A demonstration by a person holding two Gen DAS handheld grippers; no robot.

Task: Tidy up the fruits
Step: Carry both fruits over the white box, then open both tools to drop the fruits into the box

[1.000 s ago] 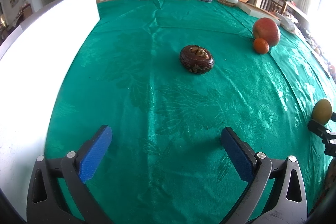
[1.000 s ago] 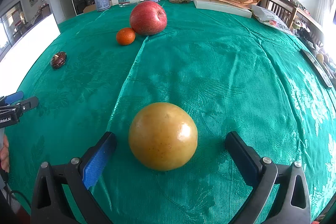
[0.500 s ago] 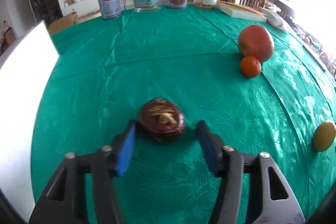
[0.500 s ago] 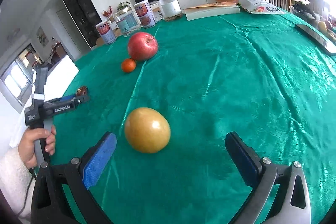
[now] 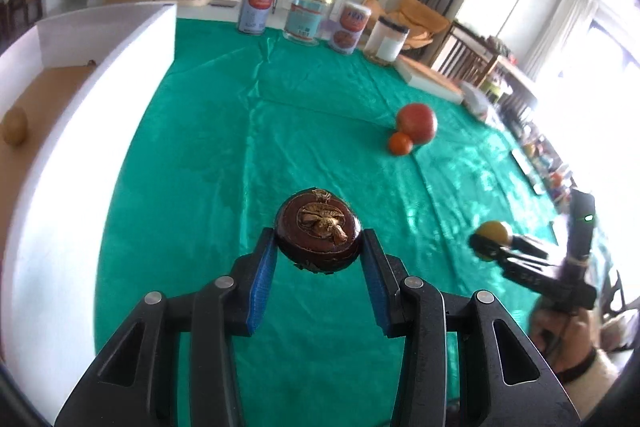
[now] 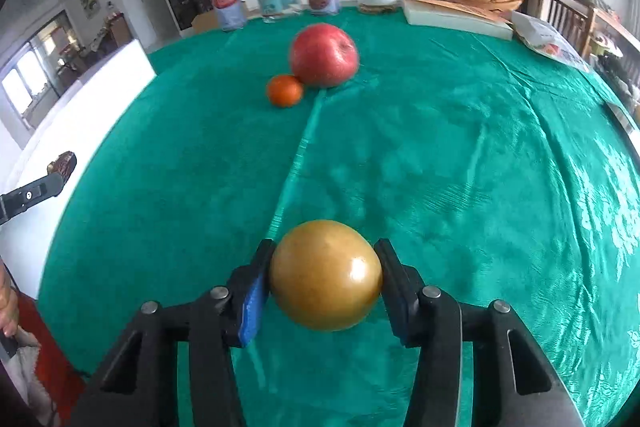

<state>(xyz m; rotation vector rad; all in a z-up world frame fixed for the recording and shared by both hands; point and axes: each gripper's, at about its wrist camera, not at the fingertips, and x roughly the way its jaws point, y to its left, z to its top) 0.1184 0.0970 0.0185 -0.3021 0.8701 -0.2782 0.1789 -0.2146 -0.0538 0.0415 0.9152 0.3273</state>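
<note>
The tabletop point(image 5: 280, 131) under its green cloth has lots of bare room down the middle, and the white box point(image 5: 100, 99) runs along its left edge with one brown fruit point(image 5: 14, 126) already inside. A second ago both my claws were spread wide over fruit lying on the cloth; now both are clamped and lifted. My right claw point(image 6: 324, 277) grips the pear point(image 6: 326, 275) between its pads, held above the cloth. My left claw point(image 5: 318, 251) pinches the dark mangosteen point(image 5: 319, 235) just as firmly. So I judge both picks done, and the carry to the box comes next; its near wall stands tall, so I must go over it. The apple point(image 6: 324, 55) and the tangerine point(image 6: 285, 90) touching it wait further along, well clear of my path.
</note>
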